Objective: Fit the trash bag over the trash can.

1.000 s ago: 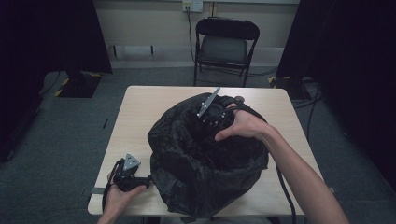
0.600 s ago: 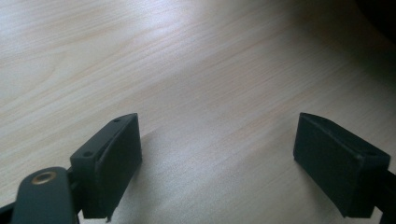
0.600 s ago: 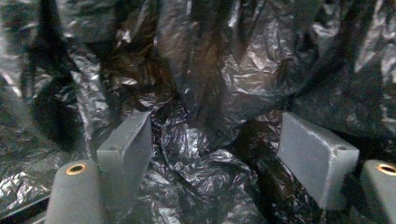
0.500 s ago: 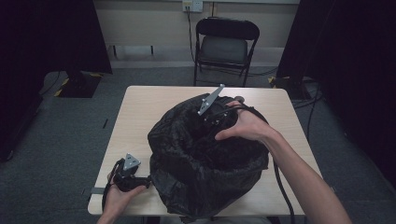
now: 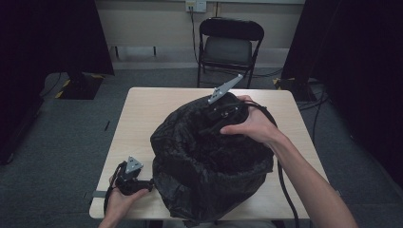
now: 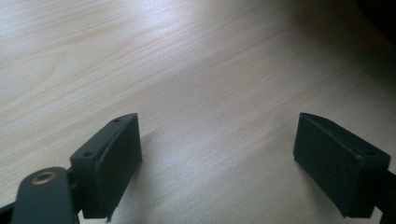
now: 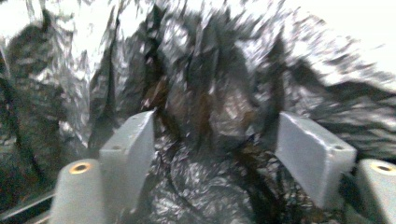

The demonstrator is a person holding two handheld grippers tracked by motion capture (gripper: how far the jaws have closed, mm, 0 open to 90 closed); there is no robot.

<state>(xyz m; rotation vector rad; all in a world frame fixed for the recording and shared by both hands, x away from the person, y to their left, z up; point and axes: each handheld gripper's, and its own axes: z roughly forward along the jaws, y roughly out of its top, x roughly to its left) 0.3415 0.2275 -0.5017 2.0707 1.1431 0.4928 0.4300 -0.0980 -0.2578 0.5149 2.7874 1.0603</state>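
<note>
A large crinkled black plastic bag point(image 5: 209, 166) stands on the wooden table point(image 5: 142, 114) with its mouth open upward. At the bag's far rim my right gripper point(image 5: 216, 124) points down into the mouth, its grey plate sticking up. Its jaws have just been opening. In the right gripper view the right gripper point(image 7: 215, 158) is open, with loose bag plastic point(image 7: 205, 107) bunched between and behind the jaws, and the pads are not pressing it. My left gripper point(image 5: 133, 175) rests at the table's front left, beside the bag. In the left gripper view the left gripper point(image 6: 217, 163) is open over bare wood.
A black folding chair point(image 5: 230, 42) stands beyond the table's far edge. The right gripper's cable point(image 5: 285, 180) runs along the table's right side. Dark curtains hang at both sides of the room. Bare tabletop lies left of and behind the bag.
My right hand has lifted its gripper a little at the bag's far rim, and the grey plate now sits higher and farther right. The left gripper and the bag have stayed put.
</note>
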